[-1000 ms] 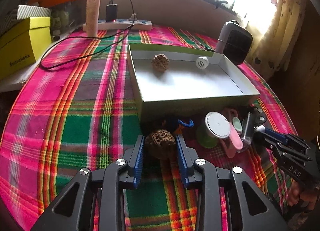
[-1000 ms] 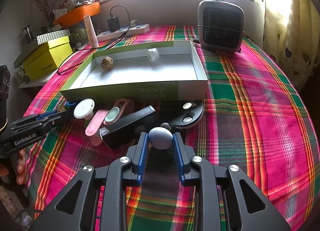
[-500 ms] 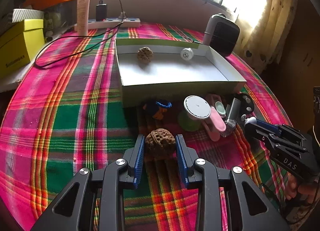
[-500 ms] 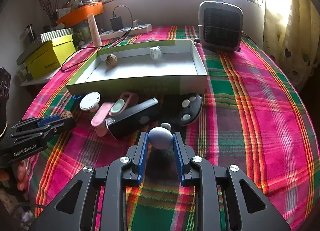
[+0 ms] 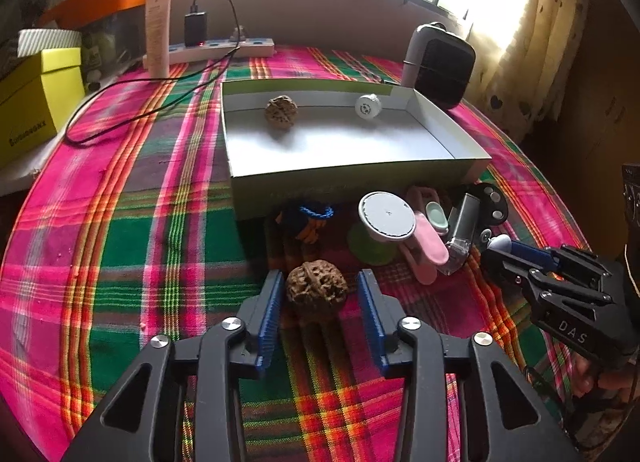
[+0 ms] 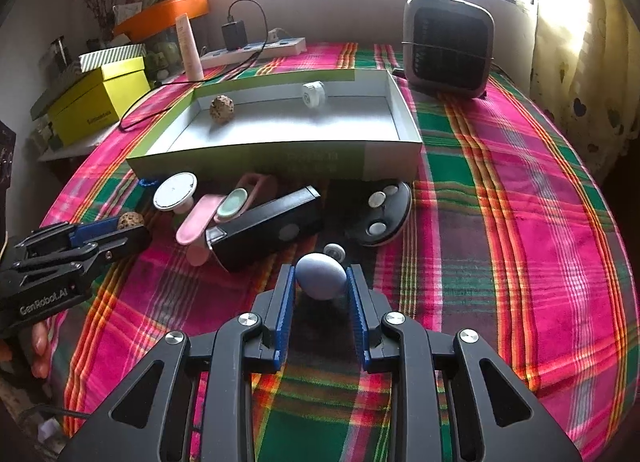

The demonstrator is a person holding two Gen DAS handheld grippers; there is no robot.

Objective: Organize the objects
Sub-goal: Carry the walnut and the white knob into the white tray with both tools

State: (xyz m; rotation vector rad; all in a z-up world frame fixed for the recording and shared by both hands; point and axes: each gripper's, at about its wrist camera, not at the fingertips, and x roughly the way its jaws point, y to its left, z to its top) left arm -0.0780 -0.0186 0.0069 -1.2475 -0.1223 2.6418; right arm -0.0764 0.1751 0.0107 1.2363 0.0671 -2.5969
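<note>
The left hand-held gripper (image 5: 318,298) has just been opening, and its 2 blue pads now stand apart around a brown walnut (image 5: 316,294). The left pad lies just beside the nut, while a clear gap shows between the nut and the right pad. The walnut sits on the plaid cloth of the counter (image 5: 120,221), in front of the shallow white box (image 5: 352,177).

The right hand-held gripper (image 6: 320,298) has also just been opening. A blue egg-shaped thing (image 6: 321,276) lies between its pads, which stand close on both sides; whether they press on it I cannot tell. The egg rests on the cloth just in front of a small white wheel (image 6: 334,252) and near a black rectangular case (image 6: 264,227).

Inside the box lie a 2nd walnut (image 5: 281,111) and a white round piece (image 5: 367,105), both near its far wall and well apart from both grippers.
</note>
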